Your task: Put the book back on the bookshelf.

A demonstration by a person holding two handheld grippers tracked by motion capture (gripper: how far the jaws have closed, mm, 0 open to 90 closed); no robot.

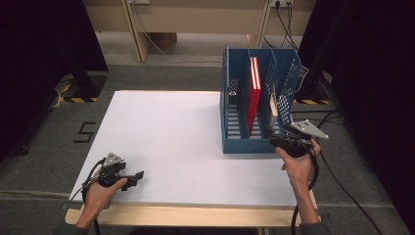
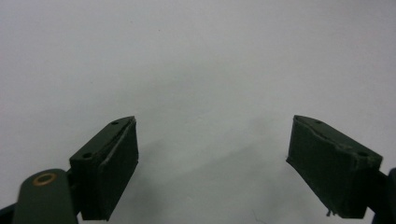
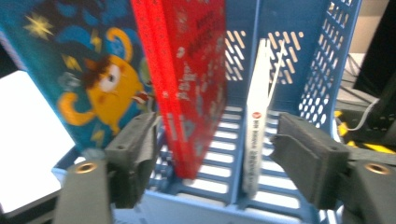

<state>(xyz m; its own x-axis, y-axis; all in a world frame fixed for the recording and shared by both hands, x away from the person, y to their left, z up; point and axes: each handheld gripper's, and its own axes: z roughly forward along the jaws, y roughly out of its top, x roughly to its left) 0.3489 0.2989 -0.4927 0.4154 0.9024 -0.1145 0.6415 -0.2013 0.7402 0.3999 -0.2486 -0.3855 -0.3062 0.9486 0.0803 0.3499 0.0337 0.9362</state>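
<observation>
Black jaws of the right gripper (image 3: 215, 154) stand wide apart, gripping nothing, at the near right corner of the blue plastic file rack (image 1: 235, 142). Just beyond them the thin white book (image 3: 257, 135) stands upright on its edge in the rack's right compartment, long axis running near to far. The red book (image 1: 254, 93) fills the middle slot. Over at near left, the left gripper (image 2: 212, 158) gapes open above the white tabletop (image 1: 171, 142).
</observation>
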